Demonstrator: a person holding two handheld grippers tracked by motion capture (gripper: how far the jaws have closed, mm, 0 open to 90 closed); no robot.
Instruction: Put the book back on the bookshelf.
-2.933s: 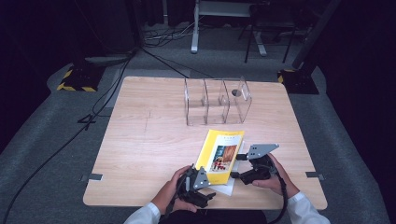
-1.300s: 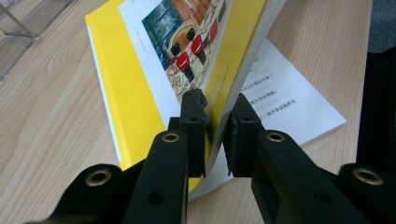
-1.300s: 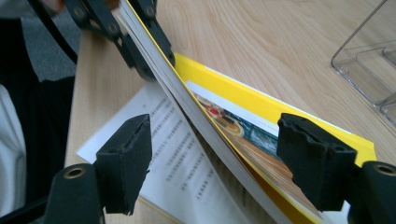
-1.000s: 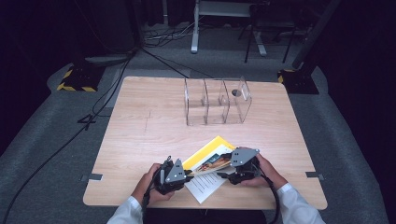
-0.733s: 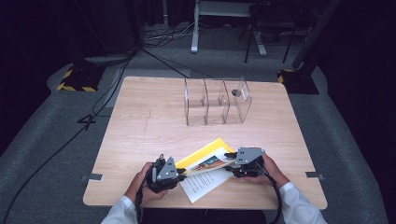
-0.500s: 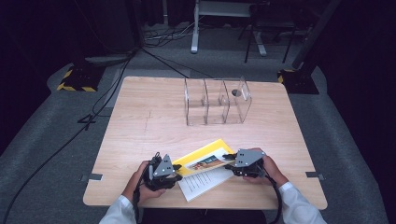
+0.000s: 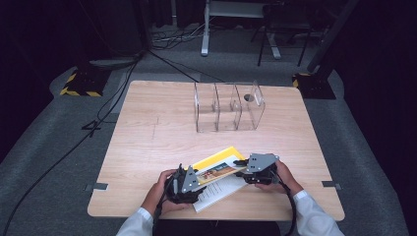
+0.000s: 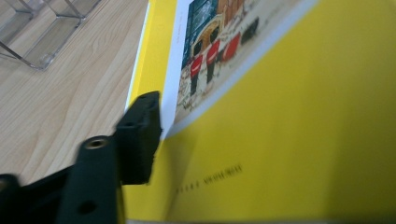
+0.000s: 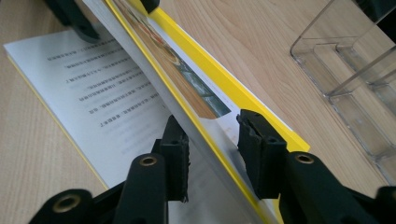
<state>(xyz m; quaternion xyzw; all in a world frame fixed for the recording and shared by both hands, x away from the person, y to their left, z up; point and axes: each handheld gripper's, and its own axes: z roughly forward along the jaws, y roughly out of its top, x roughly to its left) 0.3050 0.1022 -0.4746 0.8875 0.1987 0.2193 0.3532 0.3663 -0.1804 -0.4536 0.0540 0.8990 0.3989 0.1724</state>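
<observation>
Wooden table (image 7: 147, 142), dark room behind; listed near to far.

Near edge: book (image 7: 216, 169), yellow cover, lying open, its white text page (image 9: 93, 88) flat on the table towards me.

Left gripper (image 7: 189, 181): at the book's near left corner. One jaw rests against the lifted cover's edge in the left gripper view; the other I cannot see, so I cannot tell whether it grips. Its jaws have just been opening.

Right gripper (image 7: 241, 164): at the right end; jaws straddle the raised cover with a gap either side of it, not clamped, and have just been widening slightly.

Advice to self: I judge the cover is mid-turn. Pinch it near the spine-side edge, swing both ends over together, and keep the pages from creasing.

Far: clear rack (image 7: 226, 105) with three slots, well apart from the book, a small dark thing (image 7: 248, 98) in the right slot.
</observation>
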